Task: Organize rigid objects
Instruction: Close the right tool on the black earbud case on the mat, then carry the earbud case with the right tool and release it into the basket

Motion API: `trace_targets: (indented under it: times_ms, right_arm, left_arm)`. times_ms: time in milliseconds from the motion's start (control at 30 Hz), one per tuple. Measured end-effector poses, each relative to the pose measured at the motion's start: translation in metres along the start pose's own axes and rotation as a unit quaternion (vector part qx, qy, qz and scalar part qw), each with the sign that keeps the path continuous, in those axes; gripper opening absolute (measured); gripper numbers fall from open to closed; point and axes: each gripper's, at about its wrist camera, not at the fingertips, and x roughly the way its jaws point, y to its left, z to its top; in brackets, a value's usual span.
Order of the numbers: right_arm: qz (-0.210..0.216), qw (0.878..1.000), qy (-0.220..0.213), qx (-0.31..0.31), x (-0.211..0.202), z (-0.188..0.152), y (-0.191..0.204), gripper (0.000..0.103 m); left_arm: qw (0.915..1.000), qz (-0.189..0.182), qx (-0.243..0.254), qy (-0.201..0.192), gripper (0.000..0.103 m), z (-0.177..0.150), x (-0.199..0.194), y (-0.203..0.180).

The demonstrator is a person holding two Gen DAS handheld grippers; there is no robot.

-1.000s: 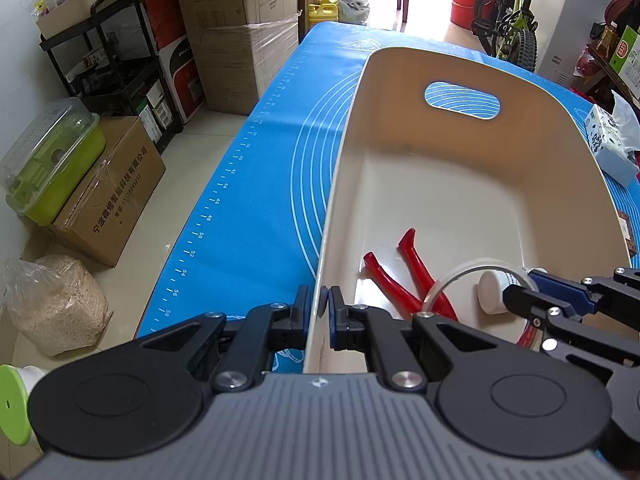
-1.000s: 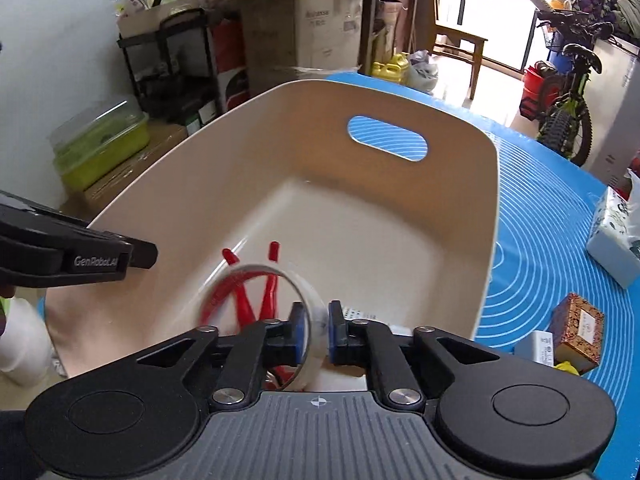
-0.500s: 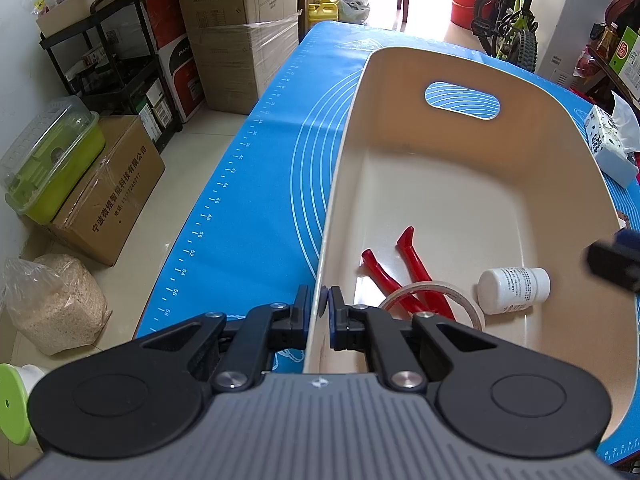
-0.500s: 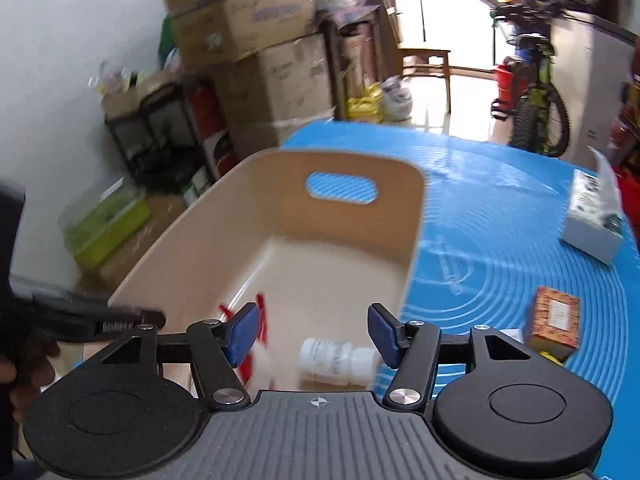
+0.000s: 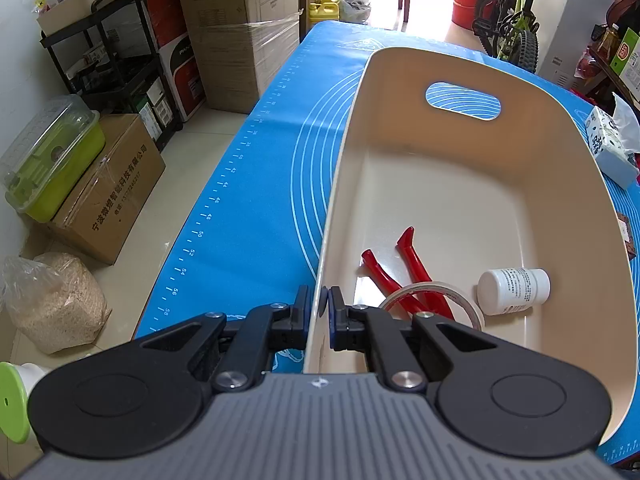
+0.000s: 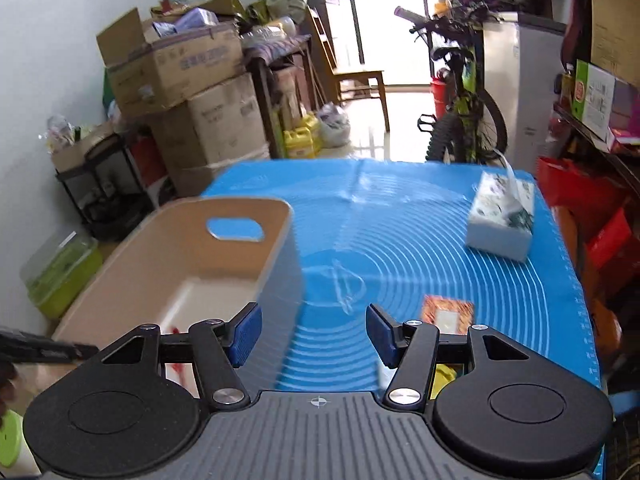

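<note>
A cream basket [image 5: 472, 64] [image 6: 276, 248] with a handle slot stands on the blue mat. Inside it lie red-handled pliers [image 5: 412, 264], a clear tape roll [image 5: 432, 294] and a white pill bottle [image 5: 514, 290]. My left gripper [image 5: 319, 316] is shut on the basket's near left rim. My right gripper [image 6: 314, 334] is open and holds nothing, over the mat just right of the basket. Beyond its right finger lies a small orange patterned box [image 6: 448, 314], with a yellow item [image 6: 444, 376] partly hidden behind that finger.
A tissue pack [image 6: 502, 216] [image 5: 610, 144] lies on the blue mat [image 6: 400, 216] at the far right. Cardboard boxes [image 5: 240, 28], a black shelf [image 5: 116, 72] and a green container [image 5: 48, 160] stand on the floor to the left. A bicycle [image 6: 460, 120] is beyond the table.
My right gripper let go of the tape roll, which now lies in the basket, then opened and swung right out of the basket over the mat. My left gripper has not moved.
</note>
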Motion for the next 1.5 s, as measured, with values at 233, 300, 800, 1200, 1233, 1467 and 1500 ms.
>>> trace_targets:
  times_ms: [233, 300, 800, 1200, 1233, 1467, 1500]
  right_arm:
    - [-0.005, 0.997, 0.079, -0.021, 0.030, -0.029, -0.018, 0.065]
    - [-0.002, 0.995, 0.099, -0.030, 0.036, -0.037, -0.018, 0.065]
    - [0.001, 0.980, 0.175, -0.092, 0.072, -0.067, -0.003, 0.065]
    - [-0.008, 0.978, 0.170, -0.123, 0.074, -0.074, 0.005, 0.063]
    - [-0.009, 0.978, 0.168, -0.125, 0.074, -0.074, 0.006, 0.064]
    - [-0.006, 0.979, 0.164, -0.123, 0.074, -0.074, 0.006, 0.058]
    - [-0.009, 0.979, 0.163, -0.123, 0.074, -0.074, 0.006, 0.058]
  left_arm:
    - [1.0000, -0.001, -0.003, 0.001, 0.011, -0.001, -0.001, 0.003]
    - [1.0000, -0.001, -0.003, 0.000, 0.011, -0.001, -0.001, 0.004]
    - [1.0000, -0.001, -0.003, 0.001, 0.011, -0.001, -0.001, 0.004]
    - [1.0000, -0.001, -0.003, 0.001, 0.011, 0.000, -0.001, 0.004]
    - [1.0000, -0.001, -0.003, 0.001, 0.011, -0.001, -0.001, 0.004]
    - [1.0000, -0.001, -0.003, 0.002, 0.011, -0.001, -0.001, 0.004]
    - [1.0000, -0.001, -0.003, 0.002, 0.011, -0.001, -0.001, 0.004]
